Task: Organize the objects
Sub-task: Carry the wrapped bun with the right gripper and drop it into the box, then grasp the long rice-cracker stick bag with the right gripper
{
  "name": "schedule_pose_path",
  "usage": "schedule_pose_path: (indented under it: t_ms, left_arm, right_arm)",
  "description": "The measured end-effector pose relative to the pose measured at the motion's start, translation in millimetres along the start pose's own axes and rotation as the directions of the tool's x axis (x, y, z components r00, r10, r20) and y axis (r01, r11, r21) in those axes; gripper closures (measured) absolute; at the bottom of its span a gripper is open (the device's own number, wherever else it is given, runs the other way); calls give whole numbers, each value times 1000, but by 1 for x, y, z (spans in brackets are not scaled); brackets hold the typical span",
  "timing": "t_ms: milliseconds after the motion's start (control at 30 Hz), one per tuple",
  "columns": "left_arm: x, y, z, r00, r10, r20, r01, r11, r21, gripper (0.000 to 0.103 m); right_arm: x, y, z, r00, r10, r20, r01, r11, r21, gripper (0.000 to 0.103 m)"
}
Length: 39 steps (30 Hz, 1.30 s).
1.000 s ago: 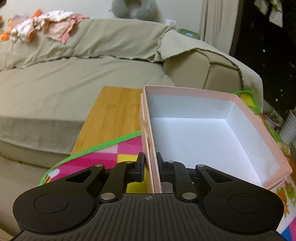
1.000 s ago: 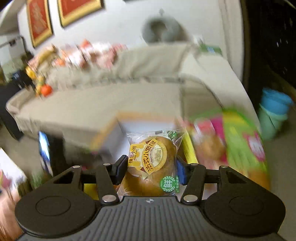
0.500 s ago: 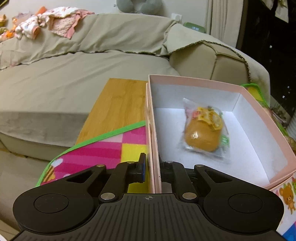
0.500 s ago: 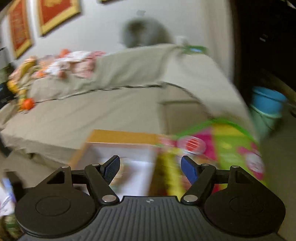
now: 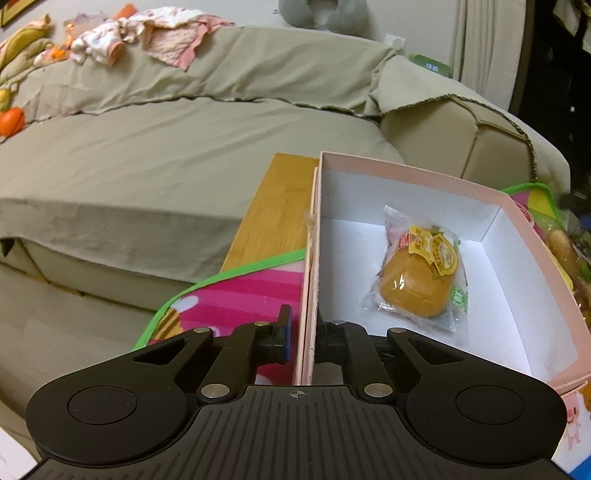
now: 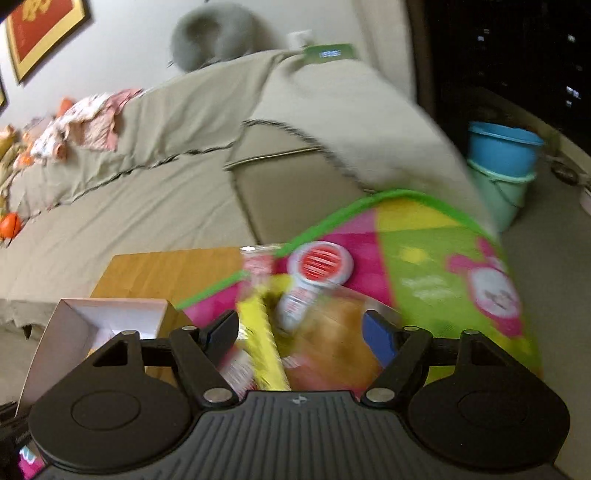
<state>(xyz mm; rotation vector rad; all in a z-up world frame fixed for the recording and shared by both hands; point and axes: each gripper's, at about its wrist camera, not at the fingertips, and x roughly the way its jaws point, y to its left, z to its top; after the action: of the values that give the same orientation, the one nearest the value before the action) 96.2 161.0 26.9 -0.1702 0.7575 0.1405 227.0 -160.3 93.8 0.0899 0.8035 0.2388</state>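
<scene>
The left claw was clamped on the near wall of the box, one finger outside the pink wall and the other inside against the white lining. Ahead of it and a little to the right, a wrapped bun lay on the box floor, apart from the walls. To the left of the claw the mat spread under the box, and beyond that a strip of bare wooden counter ran along the box's left side. Farther out stood the sofa, with clothes heaped on its back.

The right claw stood wide, its jaws opening, and the pads pressed on nothing. Between and just under its fingers lay a blurred pile of packets: a yellow one toward the left finger, a brownish wrapped one toward the right finger; more detail could not be made out. Just ahead of the claw a round white and red item rested on the mat. To the left of the claw a corner of the box showed, with the counter beyond it. Far off to the right stood stacked buckets on the floor, beside the sofa.
</scene>
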Motion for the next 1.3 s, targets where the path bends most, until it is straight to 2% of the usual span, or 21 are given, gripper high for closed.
schedule_pose_path:
  t_ms: [100, 200, 333, 367, 400, 433, 500, 767, 867, 933, 1000, 1067, 1167, 1300]
  left_arm:
    - [2, -3, -1, 1000, -7, -5, 7, 1000, 18, 93]
    - [3, -2, -1, 1000, -12, -3, 12, 1000, 11, 93]
    - [6, 2, -1, 1000, -30, -6, 30, 999, -15, 93]
    - [6, 2, -2, 1000, -31, -4, 31, 999, -17, 93]
    - [6, 2, -2, 999, -33, 0, 33, 999, -19, 93]
    - [7, 1, -2, 999, -35, 3, 35, 999, -20, 93]
    - [9, 0, -2, 999, -42, 8, 42, 999, -25, 93]
    - [12, -19, -3, 998, -69, 9, 69, 997, -21, 92]
    - [11, -27, -5, 997, -82, 10, 82, 997, -8, 92]
    - [11, -31, -6, 996, -92, 6, 92, 996, -5, 92]
    - [12, -35, -6, 995, -98, 4, 98, 995, -9, 92]
    - [12, -37, -7, 995, -99, 3, 99, 995, -22, 92]
    - [11, -38, -9, 996, -92, -1, 92, 995, -37, 92]
    - [7, -42, -13, 997, -76, -2, 76, 997, -31, 92]
  right_arm:
    - [40, 23, 21, 998, -58, -3, 58, 998, -22, 13]
    - [87, 38, 38, 994, -100, -43, 99, 995, -30, 13]
    - [132, 59, 43, 983, -164, -81, 152, 978, -145, 13]
    - [137, 63, 41, 981, -176, -85, 159, 971, -176, 19]
    - [139, 65, 39, 978, -189, -93, 167, 965, -204, 32]
    - [140, 65, 36, 974, -199, -106, 171, 959, -228, 34]
    - [133, 63, 31, 971, -220, -97, 187, 943, -275, 45]
    - [81, 26, 3, 966, -182, -181, 122, 945, -303, 57]
    - [36, 10, -2, 986, -110, -123, 76, 963, -259, 57]
    - [-1, -4, -4, 997, -44, -58, 31, 979, -203, 50]
    - [-35, -22, -7, 1000, -12, 1, 12, 987, -160, 39]
    - [-54, -38, -14, 999, -27, 44, 34, 987, -155, 32]
    - [-55, -65, -22, 992, -111, 58, 118, 986, -122, 31]
    - [-30, -112, -21, 969, -243, 52, 241, 970, 37, 49]
